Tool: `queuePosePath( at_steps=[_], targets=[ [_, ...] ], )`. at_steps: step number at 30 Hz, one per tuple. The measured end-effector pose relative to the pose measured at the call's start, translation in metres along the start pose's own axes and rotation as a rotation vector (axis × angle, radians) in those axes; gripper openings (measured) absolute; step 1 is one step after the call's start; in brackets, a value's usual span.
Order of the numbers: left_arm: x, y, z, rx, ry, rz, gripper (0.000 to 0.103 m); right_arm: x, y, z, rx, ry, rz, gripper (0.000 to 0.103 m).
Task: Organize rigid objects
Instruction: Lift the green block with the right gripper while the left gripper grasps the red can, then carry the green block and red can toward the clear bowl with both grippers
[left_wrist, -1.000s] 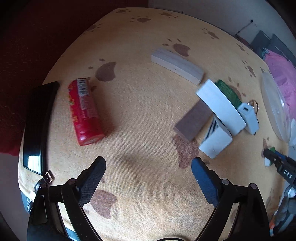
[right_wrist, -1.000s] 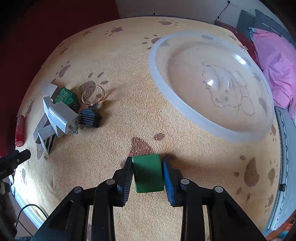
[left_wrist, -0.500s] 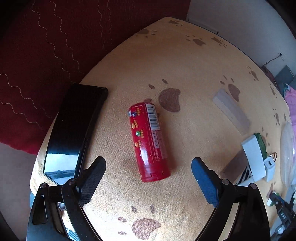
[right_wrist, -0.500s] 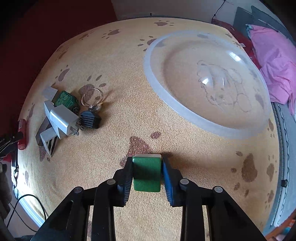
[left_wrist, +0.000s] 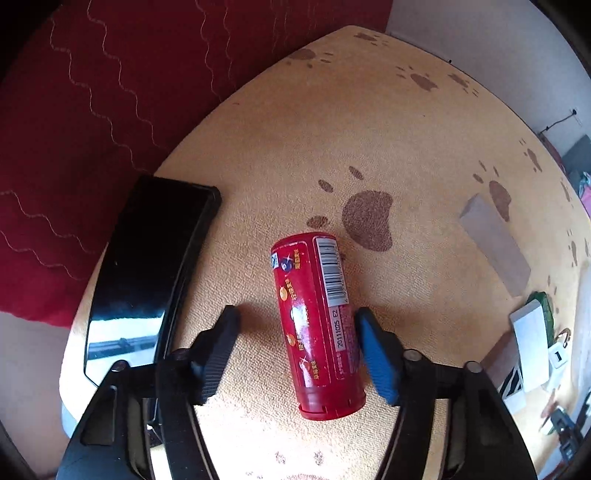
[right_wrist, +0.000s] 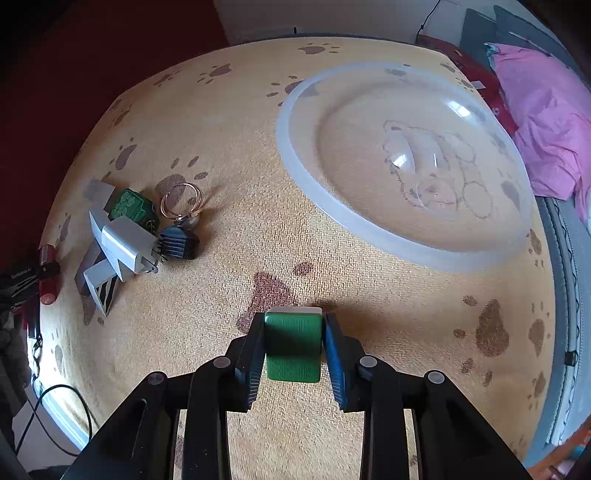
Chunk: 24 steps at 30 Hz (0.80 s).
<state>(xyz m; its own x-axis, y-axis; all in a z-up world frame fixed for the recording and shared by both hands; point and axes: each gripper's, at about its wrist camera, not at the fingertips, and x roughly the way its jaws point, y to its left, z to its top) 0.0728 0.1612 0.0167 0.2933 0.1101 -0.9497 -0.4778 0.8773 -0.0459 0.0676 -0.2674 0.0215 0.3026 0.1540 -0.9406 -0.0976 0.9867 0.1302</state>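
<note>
1. The red tube (left_wrist: 317, 321) lies on its side on the yellow paw-print cloth (left_wrist: 369, 129) that covers the bench. Its long axis runs away from the camera, tilted a little to the left at the far end; the flat cap end is the near one, and the barcode strip faces up.
2. The left tongs (left_wrist: 295, 325) stand around the red tube and their jaws are closing. The blue pad is just at the right side of the tube, perhaps touching it, but the black pad on the left is clearly apart from it, so there is no pinch yet.
3. Left of the red tube lies a glossy black box (left_wrist: 147, 266), its long axis almost parallel to the tube.
4. Well to the right of the red tube lies a grey block (left_wrist: 495, 243), and further right a small heap of white and green things.
5. The right tongs (right_wrist: 294, 343) are pressed on a green block (right_wrist: 293, 343), which they hold from both sides just above the cloth.
6. Beyond the green block, to the right, rests a clear dome lid (right_wrist: 369, 229) with a white rim.
</note>
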Motion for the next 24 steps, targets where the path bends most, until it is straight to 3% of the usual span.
queuePosePath(
  at_steps=[2, 4, 15, 24],
  targets=[
    [0.000, -0.001, 0.002, 0.000, -0.005, -0.007, 0.045, 0.000, -0.001, 0.001, 0.000, 0.002, 0.003, 0.032],
    [-0.003, 0.001, 0.001, -0.007, -0.006, -0.018, 0.042, 0.000, -0.002, 0.002, -0.002, 0.002, 0.006, 0.032],
    [-0.023, -0.012, -0.011, 0.009, -0.040, -0.065, 0.038, -0.014, -0.007, 0.007, 0.011, -0.029, 0.033, 0.032],
    [-0.046, -0.029, -0.021, 0.025, -0.059, -0.109, 0.033, -0.034, -0.031, 0.030, 0.063, -0.118, 0.018, 0.032]
  ],
)
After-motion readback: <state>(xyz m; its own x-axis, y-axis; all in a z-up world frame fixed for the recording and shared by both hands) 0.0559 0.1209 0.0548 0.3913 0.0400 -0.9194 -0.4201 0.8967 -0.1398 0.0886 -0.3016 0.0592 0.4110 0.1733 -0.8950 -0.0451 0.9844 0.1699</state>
